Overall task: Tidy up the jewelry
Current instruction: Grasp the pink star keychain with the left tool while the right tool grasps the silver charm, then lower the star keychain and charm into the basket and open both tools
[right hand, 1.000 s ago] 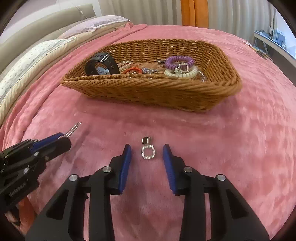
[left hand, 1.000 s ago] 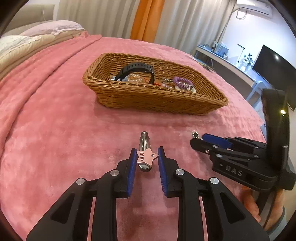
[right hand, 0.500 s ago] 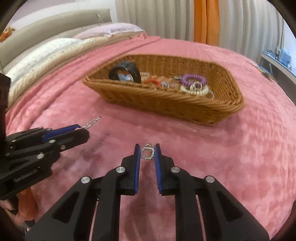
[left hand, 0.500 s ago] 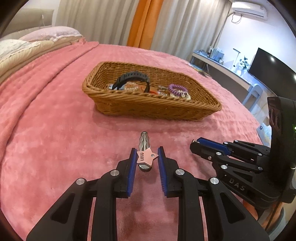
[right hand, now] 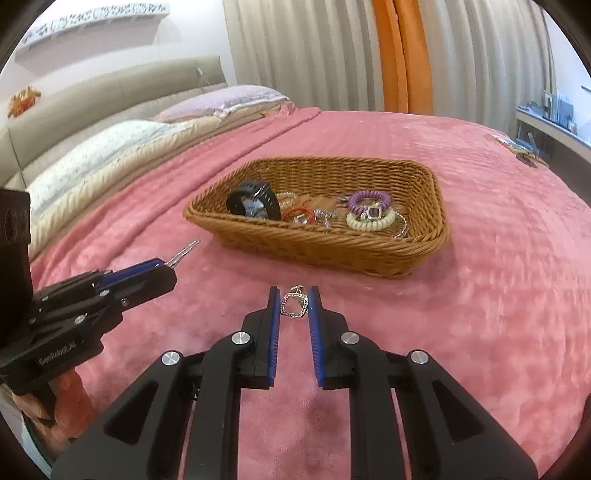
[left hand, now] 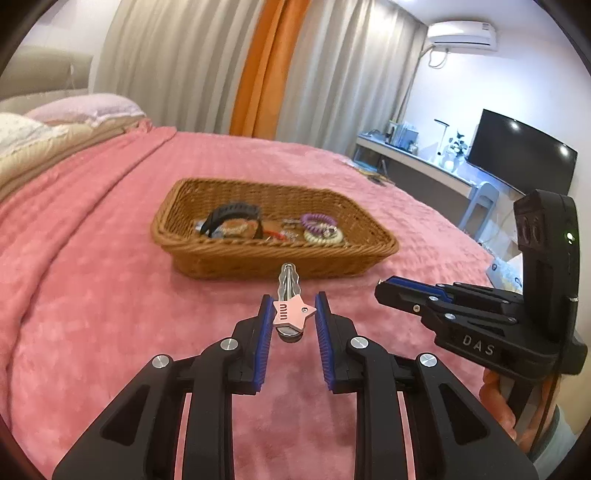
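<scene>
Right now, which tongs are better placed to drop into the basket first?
Right tongs: shut on the square pendant, facing the basket. Left tongs hold the star hair clip, comparably placed, so marginal.

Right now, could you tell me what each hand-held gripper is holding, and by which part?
Left hand-held gripper: hair clip, by its pink star end. Right hand-held gripper: square pendant, by its side edges.

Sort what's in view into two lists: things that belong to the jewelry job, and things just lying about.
Job:
left gripper with pink star hair clip
right gripper with square pendant
wicker basket, holding black watch and purple coil band

Lying about:
pillows
monitor
air conditioner
</scene>
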`<state>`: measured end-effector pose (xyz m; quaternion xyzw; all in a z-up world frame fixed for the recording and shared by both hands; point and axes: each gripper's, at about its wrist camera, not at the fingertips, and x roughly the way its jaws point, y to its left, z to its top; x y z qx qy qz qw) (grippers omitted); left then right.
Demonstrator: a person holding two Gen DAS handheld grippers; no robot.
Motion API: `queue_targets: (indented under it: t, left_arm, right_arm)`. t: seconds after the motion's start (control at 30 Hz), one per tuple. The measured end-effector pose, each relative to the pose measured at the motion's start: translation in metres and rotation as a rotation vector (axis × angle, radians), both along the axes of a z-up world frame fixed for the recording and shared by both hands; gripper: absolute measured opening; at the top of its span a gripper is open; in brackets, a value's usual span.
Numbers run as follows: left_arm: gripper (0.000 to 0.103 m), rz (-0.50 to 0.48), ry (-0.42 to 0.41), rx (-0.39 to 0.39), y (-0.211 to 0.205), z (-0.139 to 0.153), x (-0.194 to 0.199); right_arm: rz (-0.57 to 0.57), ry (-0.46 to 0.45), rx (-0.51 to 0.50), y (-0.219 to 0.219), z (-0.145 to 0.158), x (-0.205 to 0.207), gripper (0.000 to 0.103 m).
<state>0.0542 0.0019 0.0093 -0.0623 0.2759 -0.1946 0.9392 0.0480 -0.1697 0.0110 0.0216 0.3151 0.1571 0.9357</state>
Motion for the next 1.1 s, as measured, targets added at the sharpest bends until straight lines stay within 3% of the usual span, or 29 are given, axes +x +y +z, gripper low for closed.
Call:
queue_targets:
  t: [0.2,0.3,0.4,0.57,0.77,0.93,1.1]
  left_arm:
    - [0.021,0.004,-0.053,0.006,-0.004,0.037,0.000]
    - [0.021,0.010,-0.110,0.021,-0.006,0.073,0.008]
    - [0.021,0.010,-0.154,0.011,-0.007,0.100,0.019]
    - [0.021,0.008,-0.192,0.006,-0.014,0.118,0.049]
    - [0.022,0.005,-0.091,-0.047,-0.017,0.091,0.113]
    - [0.022,-0.044,0.002,-0.064,-0.021,0.052,0.148]
    - [0.022,-0.030,0.071,-0.043,-0.021,0.024,0.167]
  right_arm:
    - [-0.021,-0.056,0.036,-0.009,0.031,-0.001,0.013]
    - [-0.035,-0.089,0.028,-0.010,0.053,0.006,0.013]
    - [-0.046,-0.122,0.017,-0.010,0.075,0.024,0.013]
    - [-0.054,-0.129,0.007,-0.011,0.090,0.063,0.013]
    - [-0.085,-0.038,-0.007,-0.013,0.066,0.121,0.013]
    - [-0.104,0.121,0.013,-0.025,0.023,0.164,0.013]
    - [-0.125,0.140,0.021,-0.032,0.007,0.171,0.013]
